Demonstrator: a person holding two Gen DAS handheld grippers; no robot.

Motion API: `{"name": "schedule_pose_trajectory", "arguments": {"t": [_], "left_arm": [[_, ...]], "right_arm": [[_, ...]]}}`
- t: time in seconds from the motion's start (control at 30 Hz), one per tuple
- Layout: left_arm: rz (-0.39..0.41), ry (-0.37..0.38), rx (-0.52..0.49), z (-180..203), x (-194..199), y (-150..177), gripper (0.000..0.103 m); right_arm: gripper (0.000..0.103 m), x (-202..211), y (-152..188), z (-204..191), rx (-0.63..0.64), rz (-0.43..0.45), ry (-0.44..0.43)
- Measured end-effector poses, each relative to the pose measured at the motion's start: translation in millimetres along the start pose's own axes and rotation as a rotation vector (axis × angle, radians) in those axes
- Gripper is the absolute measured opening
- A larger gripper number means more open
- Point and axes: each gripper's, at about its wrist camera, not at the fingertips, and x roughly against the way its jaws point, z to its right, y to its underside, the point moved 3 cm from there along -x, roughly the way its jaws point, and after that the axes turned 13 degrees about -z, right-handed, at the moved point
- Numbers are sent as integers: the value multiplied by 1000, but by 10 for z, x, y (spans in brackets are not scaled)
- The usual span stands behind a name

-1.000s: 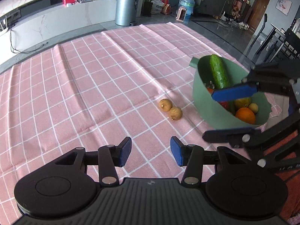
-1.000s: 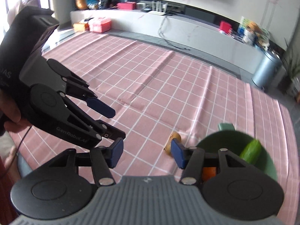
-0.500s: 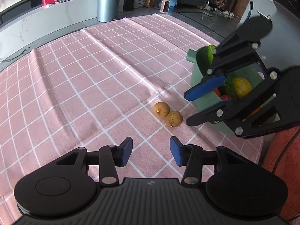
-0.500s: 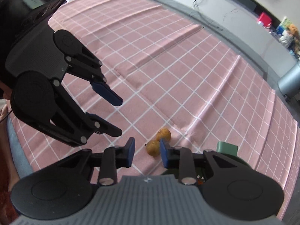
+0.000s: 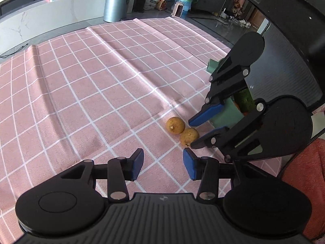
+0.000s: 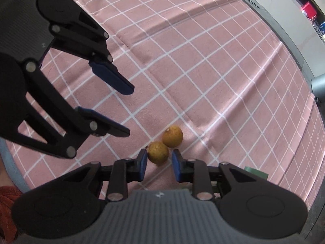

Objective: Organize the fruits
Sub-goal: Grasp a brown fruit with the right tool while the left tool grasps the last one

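Small round yellow-brown fruit point(image 6: 158, 152), touching its twin point(image 6: 172, 136) on the pink checked tablecloth point(image 6: 203, 71), sits between the nearer right gripper's point(image 6: 159, 163) parted jaws, left gripper point(image 5: 162, 162) also agape.

Left gripper point(image 5: 163, 163): jaws are held apart with nothing between the blue pads point(image 5: 136, 163), and are directed toward 12 o'clock, low over the tabletop. Right gripper point(image 6: 159, 161): jaws are parted but narrower, pads point(image 6: 143, 163) flanking a small gap. In the left wrist view it is seen at 3 o'clock, pointed toward 9 o'clock, tips angled downward.
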Motion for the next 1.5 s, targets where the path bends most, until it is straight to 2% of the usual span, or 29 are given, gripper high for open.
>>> {"name": "schedule_pose_trajectory", "arguments": {"t": [0.27, 0.53, 0.8, 1.2, 1.23, 1.37, 1.5], "left_arm": [[-3, 2, 13, -30, 3, -7, 53], [-44, -74, -18, 73, -5, -183, 51], [-77, -115, -90, 313, -98, -388, 51], [-149, -123, -131, 437, -451, -585, 49], [-156, -128, -131, 434, -480, -591, 48], [-178, -147, -134, 419, -529, -595, 28], [-201, -156, -124, 418, -493, -623, 27]], "right_arm": [[18, 25, 23, -14, -2, 21, -13], [18, 441, 228, -57, -5, 93, -46], [18, 892, 697, 103, -101, 174, -99], [18, 685, 1405, 393, -250, 130, -134], [18, 673, 1434, 402, -257, 134, -143], [18, 594, 1520, 448, -268, 133, -161], [18, 541, 1611, 516, -279, 116, -171]]}}
